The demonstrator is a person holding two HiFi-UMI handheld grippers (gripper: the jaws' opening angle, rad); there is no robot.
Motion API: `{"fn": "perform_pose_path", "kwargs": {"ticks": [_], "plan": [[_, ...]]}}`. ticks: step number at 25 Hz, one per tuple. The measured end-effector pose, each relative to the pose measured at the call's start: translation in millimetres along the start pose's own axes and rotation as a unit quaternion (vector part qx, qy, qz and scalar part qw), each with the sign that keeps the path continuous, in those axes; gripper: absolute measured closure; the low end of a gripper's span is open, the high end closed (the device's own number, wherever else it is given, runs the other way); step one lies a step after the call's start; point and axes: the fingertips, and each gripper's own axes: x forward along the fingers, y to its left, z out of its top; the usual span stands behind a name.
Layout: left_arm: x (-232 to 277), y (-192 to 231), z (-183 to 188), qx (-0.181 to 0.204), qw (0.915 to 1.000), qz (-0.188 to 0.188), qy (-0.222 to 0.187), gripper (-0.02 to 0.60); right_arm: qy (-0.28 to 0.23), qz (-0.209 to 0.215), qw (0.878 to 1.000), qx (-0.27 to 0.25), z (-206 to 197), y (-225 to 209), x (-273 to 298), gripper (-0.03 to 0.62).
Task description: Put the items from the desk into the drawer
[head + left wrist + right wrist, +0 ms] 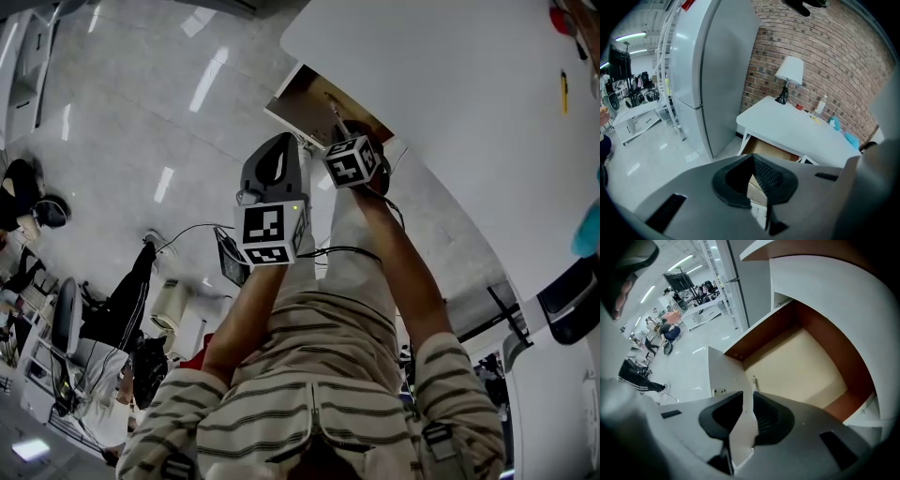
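Observation:
The white desk (450,103) has its drawer (314,98) pulled out; the beige inside (797,366) shows nothing in it. My right gripper (743,420) is shut on the top edge of the drawer's white front panel (724,376); in the head view it (341,127) sits at that panel. The left gripper (276,145) hangs just left of it, short of the drawer, jaws together and holding nothing (757,185). On the desk stand a white lamp (790,75), a small bottle (820,105), a yellow pen (563,89) and blue items (836,124).
A tall grey cabinet (708,70) stands left of the desk against a brick wall (825,51). A chair (572,300) is at the desk's right side. Cables and a dark bag (150,366) lie on the floor behind me. People and workbenches are far off.

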Motion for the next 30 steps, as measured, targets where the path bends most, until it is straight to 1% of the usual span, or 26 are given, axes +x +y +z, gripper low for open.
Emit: {"fn": "perform_pose_path", "kwargs": {"ticks": [3, 6, 9, 11, 18, 25, 30], "plan": [[0.7, 1.8, 0.0, -0.001, 1.0, -0.001, 0.0, 0.577, -0.003, 0.0, 1.0, -0.001, -2.0, -0.9, 6.4, 0.519], [1.6, 2.2, 1.1, 0.0, 1.0, -0.002, -0.001, 0.577, -0.009, -0.001, 1.0, 0.007, 3.4, -0.7, -0.2, 0.519], [1.8, 0.8, 5.5, 0.003, 1.0, -0.003, -0.005, 0.577, -0.03, -0.009, 0.999, 0.016, 9.0, -4.0, -8.2, 0.545], [1.0, -0.5, 10.1, 0.006, 1.0, -0.003, -0.007, 0.577, -0.046, -0.009, 0.999, 0.027, 15.3, -4.1, -18.8, 0.559], [-3.5, -2.8, 31.8, 0.017, 0.9996, -0.006, -0.022, 0.577, -0.102, 0.005, 0.993, 0.057, 46.4, 4.2, -63.2, 0.576], [-12.4, -15.4, 55.7, 0.033, 0.9986, -0.01, -0.039, 0.577, -0.144, 0.015, 0.986, 0.077, 59.4, 6.9, -101.0, 0.582], [-17.5, -22.4, 67.7, 0.041, 0.9979, -0.009, -0.048, 0.577, -0.177, 0.019, 0.979, 0.101, 69.3, 4.2, -133.7, 0.582]]}}
